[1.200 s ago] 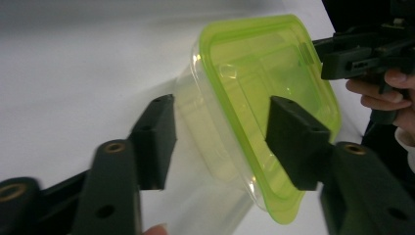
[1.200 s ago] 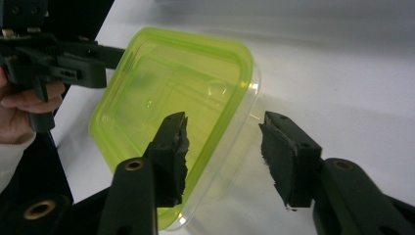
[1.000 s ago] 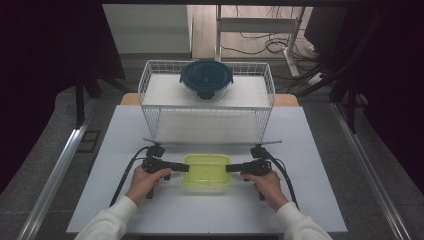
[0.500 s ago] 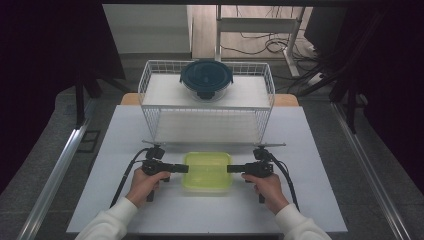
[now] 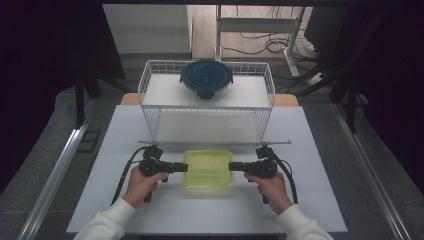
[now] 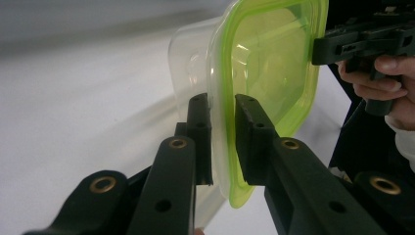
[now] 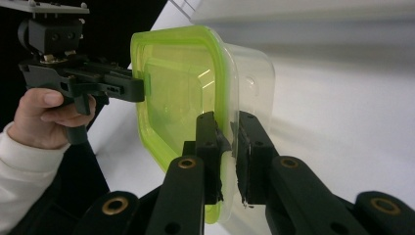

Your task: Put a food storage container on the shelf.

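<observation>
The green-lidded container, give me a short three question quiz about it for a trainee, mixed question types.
1. True or false: the left gripper and the right gripper each clamp an opposite edge of the green-lidded container.
2. Multiple choice: where is the round dark-lidded bowl? A) on the upper shelf of the white wire rack; B) on the white table beside the container; C) between the left gripper's jaws.
3. Fill in: the container's body under the green lid is ____ plastic.

Key: 1 true; 2 A; 3 clear.
</observation>
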Action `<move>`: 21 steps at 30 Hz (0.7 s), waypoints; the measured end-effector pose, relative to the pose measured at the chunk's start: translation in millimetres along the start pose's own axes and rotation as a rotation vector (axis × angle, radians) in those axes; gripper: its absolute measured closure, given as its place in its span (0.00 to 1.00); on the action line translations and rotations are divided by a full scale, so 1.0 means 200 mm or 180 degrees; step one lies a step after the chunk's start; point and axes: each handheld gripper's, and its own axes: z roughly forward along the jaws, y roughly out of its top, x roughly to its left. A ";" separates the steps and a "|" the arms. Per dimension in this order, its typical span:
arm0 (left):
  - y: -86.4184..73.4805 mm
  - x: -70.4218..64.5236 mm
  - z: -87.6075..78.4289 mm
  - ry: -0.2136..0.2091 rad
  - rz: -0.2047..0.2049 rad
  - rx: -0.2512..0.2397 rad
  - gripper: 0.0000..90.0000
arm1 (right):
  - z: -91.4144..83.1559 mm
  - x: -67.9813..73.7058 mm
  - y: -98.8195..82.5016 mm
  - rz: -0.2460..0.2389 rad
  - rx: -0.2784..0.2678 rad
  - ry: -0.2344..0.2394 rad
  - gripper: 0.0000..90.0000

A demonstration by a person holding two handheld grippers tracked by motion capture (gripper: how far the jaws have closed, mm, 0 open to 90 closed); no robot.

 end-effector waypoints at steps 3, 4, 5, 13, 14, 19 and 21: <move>0.01 -0.02 -0.02 -0.0075 0.0008 -0.0090 0.88 | -0.04 0.04 0.01 -0.0115 -0.0082 0.0016 0.89; 0.01 -0.02 -0.03 -0.0079 0.0016 -0.0097 0.88 | -0.04 0.04 0.01 -0.0115 -0.0082 0.0016 0.89; 0.01 -0.03 -0.03 -0.0062 0.0035 -0.0093 0.88 | -0.04 0.05 0.02 -0.0133 -0.0090 0.0018 0.89; 0.03 -0.07 -0.07 -0.0024 0.0178 -0.0181 0.88 | -0.07 0.08 0.03 -0.0272 -0.0190 0.0015 0.89; 0.04 -0.08 -0.08 -0.0023 0.0189 -0.0199 0.88 | -0.08 0.09 0.03 -0.0281 -0.0202 0.0022 0.89; 0.05 -0.10 -0.10 -0.0035 0.0231 -0.0251 0.88 | -0.10 0.13 0.04 -0.0396 -0.0259 0.0005 0.89; 0.05 -0.11 -0.11 -0.0030 0.0257 -0.0269 0.89 | -0.11 0.15 0.05 -0.0469 -0.0284 -0.0012 0.89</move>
